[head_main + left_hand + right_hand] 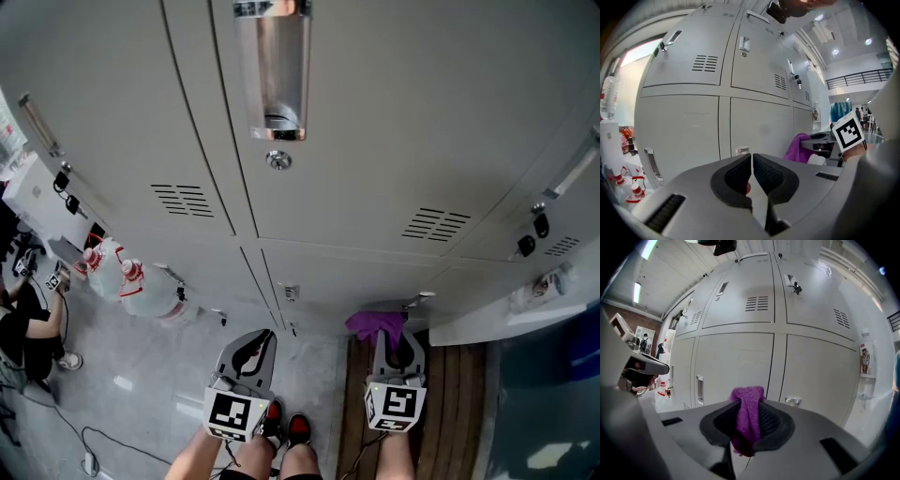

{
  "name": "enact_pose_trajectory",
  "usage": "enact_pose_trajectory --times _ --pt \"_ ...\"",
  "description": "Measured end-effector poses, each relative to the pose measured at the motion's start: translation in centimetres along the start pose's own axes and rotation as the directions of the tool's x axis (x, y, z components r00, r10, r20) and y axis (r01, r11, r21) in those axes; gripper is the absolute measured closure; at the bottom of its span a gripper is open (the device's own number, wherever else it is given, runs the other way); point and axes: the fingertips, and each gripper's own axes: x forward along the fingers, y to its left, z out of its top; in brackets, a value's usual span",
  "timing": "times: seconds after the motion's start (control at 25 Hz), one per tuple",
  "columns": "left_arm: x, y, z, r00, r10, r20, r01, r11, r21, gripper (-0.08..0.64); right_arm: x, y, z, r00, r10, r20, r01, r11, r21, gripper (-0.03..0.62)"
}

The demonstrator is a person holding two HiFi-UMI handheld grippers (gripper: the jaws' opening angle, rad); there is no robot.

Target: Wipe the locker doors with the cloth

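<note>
A bank of grey locker doors (375, 122) fills the head view, with vents, handles and keys. My right gripper (396, 349) is shut on a purple cloth (376, 324), which bunches out past the jaw tips, a short way from the lower doors. In the right gripper view the purple cloth (747, 420) is pinched between the black pads, lower locker doors (736, 366) beyond. My left gripper (251, 349) hangs low beside it, shut with nothing held. The left gripper view has its pads (737, 176) pressed together and the purple cloth (798, 148) off to the right.
Large water bottles (131, 281) with red caps stand on the floor at the left, near a seated person (28, 319). A wooden slatted bench (450, 403) lies under my right gripper. A white ledge (506, 319) juts out at the right. A cable (112, 441) trails on the floor.
</note>
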Motion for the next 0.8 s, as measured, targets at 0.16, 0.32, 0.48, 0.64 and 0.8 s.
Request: enact_pose_trajectory --times 0.16,0.32,0.48,0.64,0.8 --pt "-1.2 0.2 -0.3 1.000 0.015 0.012 -0.015 1.000 -0.004 0.526 -1.5 2.3 0.5 0.998 0.060 0.027 -0.060 0.998 -0.025 0.522" --pt "-2.1 0.9 -1.1 0.999 0.040 0.008 -0.040 0.999 -0.004 0.526 -1.8 5.7 0.3 0.992 0.118 0.047 -0.116 0.992 -0.039 0.522" --pt "-2.6 2.0 -2.7 0.998 0.066 0.005 -0.065 0.998 -0.019 0.526 -1.1 9.7 -1.3 0.983 0.185 0.023 -0.183 0.981 -0.061 0.522" --pt "-2.8 3.5 -4.5 0.996 0.091 -0.005 -0.091 0.996 -0.023 0.526 0.8 13.2 -3.2 0.970 0.244 -0.004 -0.244 0.968 -0.066 0.522" --pt "-2.8 5.3 -6.3 0.993 0.120 -0.010 -0.121 0.993 -0.017 0.526 2.8 15.9 -4.5 0.956 0.292 -0.009 -0.292 0.955 -0.058 0.522"
